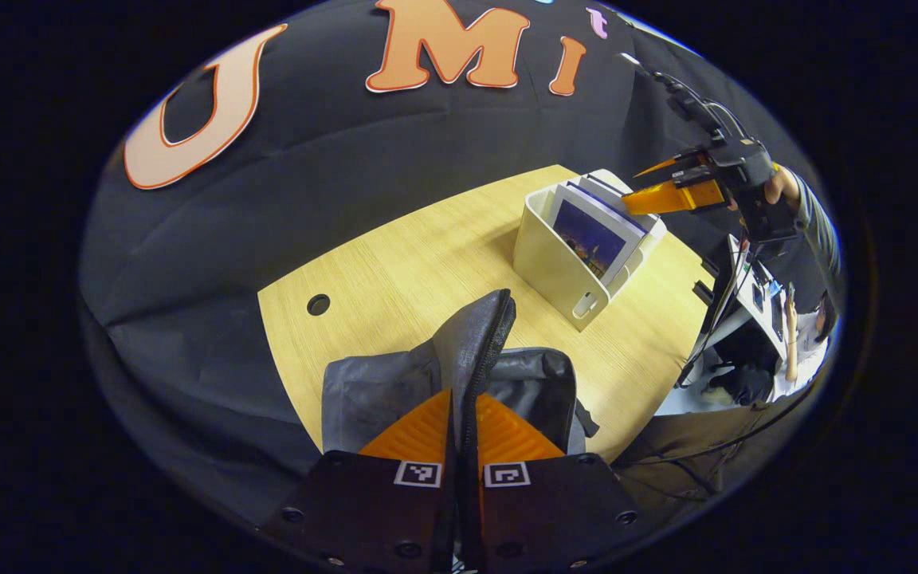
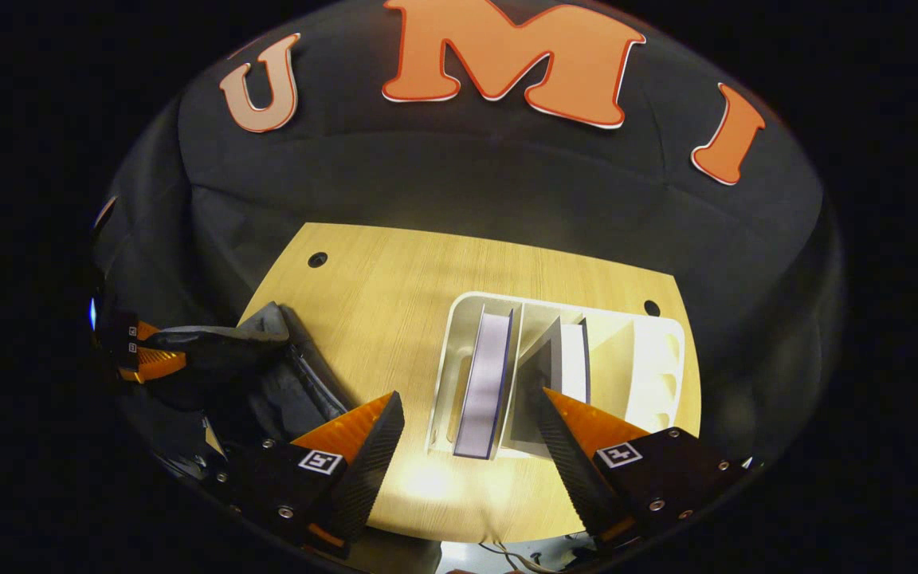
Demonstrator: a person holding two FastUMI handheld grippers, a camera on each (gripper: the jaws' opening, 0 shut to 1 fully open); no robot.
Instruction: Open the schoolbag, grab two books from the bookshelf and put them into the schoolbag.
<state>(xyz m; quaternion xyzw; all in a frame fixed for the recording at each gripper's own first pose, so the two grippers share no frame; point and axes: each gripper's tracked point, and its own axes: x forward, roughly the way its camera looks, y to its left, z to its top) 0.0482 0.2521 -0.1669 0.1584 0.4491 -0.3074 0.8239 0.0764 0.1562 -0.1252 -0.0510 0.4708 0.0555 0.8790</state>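
Observation:
A grey schoolbag lies at the near edge of the wooden table. My left gripper is shut on its zippered flap and holds it up. A white bookshelf stands at the far right with books upright in it. In the right gripper view my right gripper hangs open above the bookshelf, its fingers on either side of a purple-edged book; a second book leans beside it. The schoolbag and the left gripper sit at the left.
A person's hand and sleeve hold the right gripper above the shelf. Cable holes pierce the table top. Cluttered floor and cables lie beyond the table's right edge. Black cloth backs the table.

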